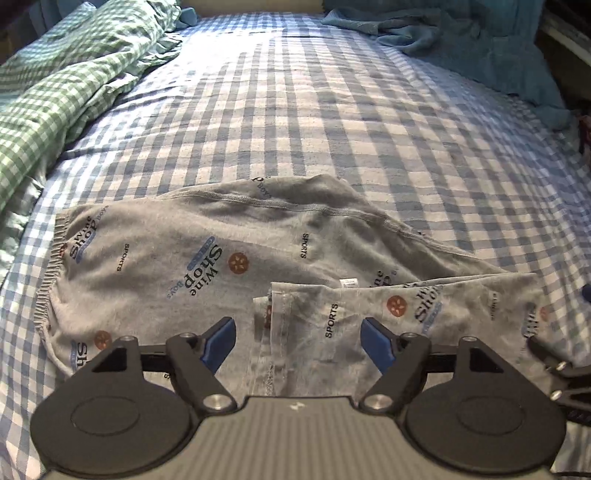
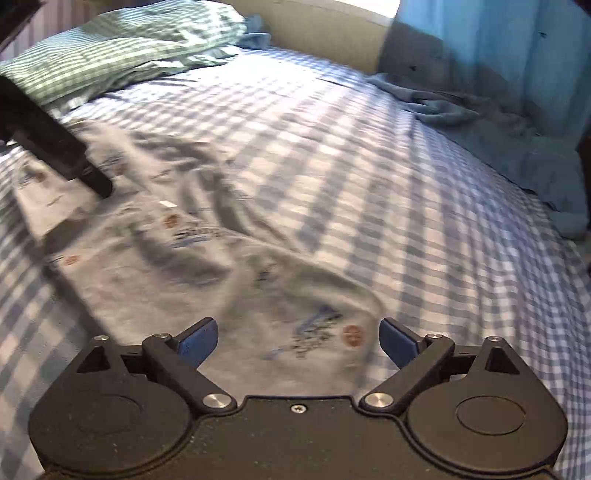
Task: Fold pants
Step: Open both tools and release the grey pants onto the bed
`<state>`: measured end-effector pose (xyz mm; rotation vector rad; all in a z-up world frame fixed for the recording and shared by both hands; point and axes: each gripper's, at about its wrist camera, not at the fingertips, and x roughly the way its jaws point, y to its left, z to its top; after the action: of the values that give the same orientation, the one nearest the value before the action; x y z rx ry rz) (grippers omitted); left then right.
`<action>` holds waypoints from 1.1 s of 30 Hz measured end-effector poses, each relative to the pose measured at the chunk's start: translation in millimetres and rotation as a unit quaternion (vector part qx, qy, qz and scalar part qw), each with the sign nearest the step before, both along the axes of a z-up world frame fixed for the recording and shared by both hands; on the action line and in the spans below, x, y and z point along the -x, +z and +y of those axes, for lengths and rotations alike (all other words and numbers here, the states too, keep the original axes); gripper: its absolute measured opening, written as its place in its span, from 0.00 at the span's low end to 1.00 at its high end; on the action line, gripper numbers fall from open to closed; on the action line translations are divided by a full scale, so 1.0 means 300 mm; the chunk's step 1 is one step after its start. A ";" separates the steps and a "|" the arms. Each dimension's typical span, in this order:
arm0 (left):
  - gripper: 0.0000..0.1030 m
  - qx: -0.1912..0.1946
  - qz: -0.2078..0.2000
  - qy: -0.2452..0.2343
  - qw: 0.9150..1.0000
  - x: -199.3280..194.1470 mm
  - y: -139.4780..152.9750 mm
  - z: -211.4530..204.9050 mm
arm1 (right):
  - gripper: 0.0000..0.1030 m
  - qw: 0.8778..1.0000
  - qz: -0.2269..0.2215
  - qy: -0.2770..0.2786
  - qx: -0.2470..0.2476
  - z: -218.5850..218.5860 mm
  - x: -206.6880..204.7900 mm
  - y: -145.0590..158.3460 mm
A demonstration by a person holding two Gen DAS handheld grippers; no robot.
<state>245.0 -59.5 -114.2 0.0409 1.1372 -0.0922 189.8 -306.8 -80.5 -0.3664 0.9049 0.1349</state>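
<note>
Grey printed pants [image 1: 229,243] lie on the blue checked bed sheet [image 1: 332,110], waistband at the left, legs folded back over the body so the hems [image 1: 280,306] rest near the middle. My left gripper [image 1: 298,341] is open and empty, just above the hems. My right gripper [image 2: 298,341] is open and empty over the folded end of the pants [image 2: 295,306], which look blurred there. Part of the right gripper shows at the left view's right edge [image 1: 554,365], and the left gripper shows dark at the right view's left [image 2: 55,147].
A green checked pillow [image 1: 66,74] lies at the far left. Crumpled blue cloth [image 1: 461,40] lies at the far right by a curtain [image 2: 498,44]. The headboard [image 2: 325,29] closes the far end.
</note>
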 end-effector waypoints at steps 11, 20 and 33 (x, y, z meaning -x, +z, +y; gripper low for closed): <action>0.87 -0.018 0.054 0.170 0.984 -0.046 -0.120 0.139 | 0.99 0.999 0.018 -0.026 -0.028 -0.241 -0.157 -0.158; 0.90 -0.004 0.018 0.185 0.982 0.060 -0.024 0.071 | 0.98 0.998 -0.016 -0.006 -0.053 -0.263 -0.116 -0.043; 0.92 -0.040 0.056 0.226 0.972 0.093 -0.059 0.098 | 0.99 0.998 0.011 0.012 -0.056 -0.258 -0.118 -0.023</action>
<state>217.0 -30.2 -132.0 -0.1539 1.2376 0.3610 225.1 -384.2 -87.3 -0.2729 0.9116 0.2113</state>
